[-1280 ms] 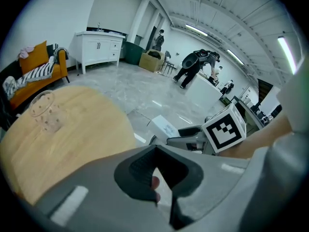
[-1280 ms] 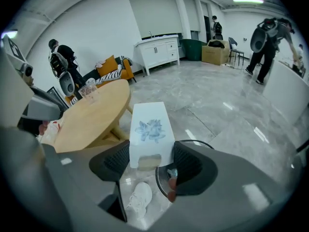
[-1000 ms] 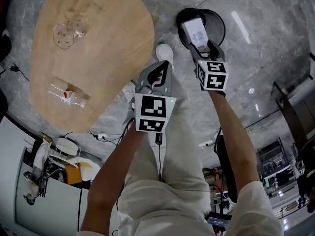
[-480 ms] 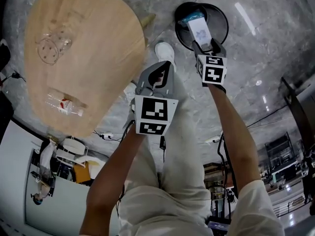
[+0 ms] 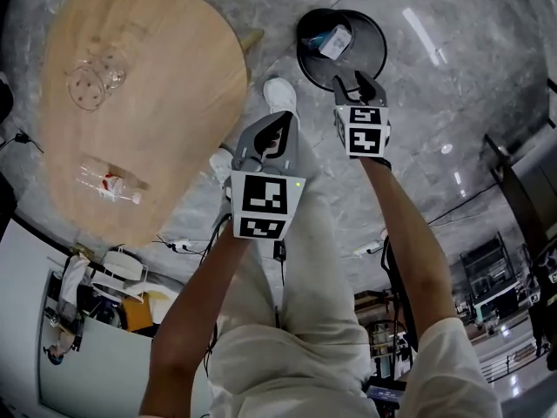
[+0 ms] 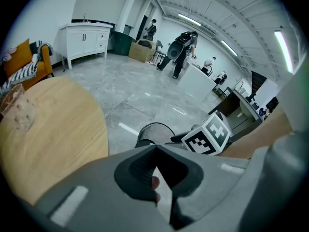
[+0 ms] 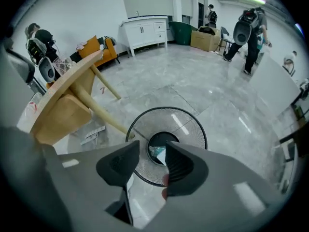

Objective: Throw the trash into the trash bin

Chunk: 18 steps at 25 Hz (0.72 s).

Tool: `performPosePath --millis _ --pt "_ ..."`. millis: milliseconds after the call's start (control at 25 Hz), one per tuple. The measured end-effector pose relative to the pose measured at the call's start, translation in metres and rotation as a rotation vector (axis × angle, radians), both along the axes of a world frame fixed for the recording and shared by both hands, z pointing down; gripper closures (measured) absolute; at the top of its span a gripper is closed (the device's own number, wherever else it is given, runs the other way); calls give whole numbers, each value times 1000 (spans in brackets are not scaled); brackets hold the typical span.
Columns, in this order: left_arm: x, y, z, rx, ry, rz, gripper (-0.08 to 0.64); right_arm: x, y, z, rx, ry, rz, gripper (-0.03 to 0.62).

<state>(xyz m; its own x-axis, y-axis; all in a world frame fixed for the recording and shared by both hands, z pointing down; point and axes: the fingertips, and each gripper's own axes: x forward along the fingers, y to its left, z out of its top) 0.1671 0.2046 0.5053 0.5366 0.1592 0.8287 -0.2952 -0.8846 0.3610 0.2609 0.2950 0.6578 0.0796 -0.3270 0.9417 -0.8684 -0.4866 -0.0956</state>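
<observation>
The black mesh trash bin [image 5: 370, 55] stands on the grey floor, and a white carton [image 5: 335, 42] lies inside it. My right gripper [image 5: 359, 82] hangs just above the bin's near rim. Its jaws have just been closing, but they still stand apart with nothing between them. In the right gripper view the bin [image 7: 193, 129] and the trash at its bottom [image 7: 155, 152] show through the gap of that gripper [image 7: 152, 147]. My left gripper [image 5: 278, 120] sits left of the bin, its tips meeting on nothing [image 6: 154, 148]. A clear plastic bottle [image 5: 109, 184] and a clear cup [image 5: 91, 81] lie on the wooden table [image 5: 174, 68].
The round wooden table fills the left, its slanted legs [image 7: 104, 112] reaching close to the bin. A white shoe [image 5: 280, 90] stands between table and bin. Cables and a power strip [image 5: 178, 244] lie on the floor below the table. People stand far off [image 6: 181, 52].
The white carton that my right gripper held over the bin has dropped into it. The right gripper's jaws are now empty and narrower, and it has sunk slightly.
</observation>
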Motion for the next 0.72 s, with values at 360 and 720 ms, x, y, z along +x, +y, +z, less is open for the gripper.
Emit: performPosePath --millis 360,720 --pt "-18 -22 -32 20 34 -100 558 -11 -40 -61 78 54 -115 565" --pt "-56 -49 -56 38 71 -227 560 -48 -95 -117 163 77 -273 565"
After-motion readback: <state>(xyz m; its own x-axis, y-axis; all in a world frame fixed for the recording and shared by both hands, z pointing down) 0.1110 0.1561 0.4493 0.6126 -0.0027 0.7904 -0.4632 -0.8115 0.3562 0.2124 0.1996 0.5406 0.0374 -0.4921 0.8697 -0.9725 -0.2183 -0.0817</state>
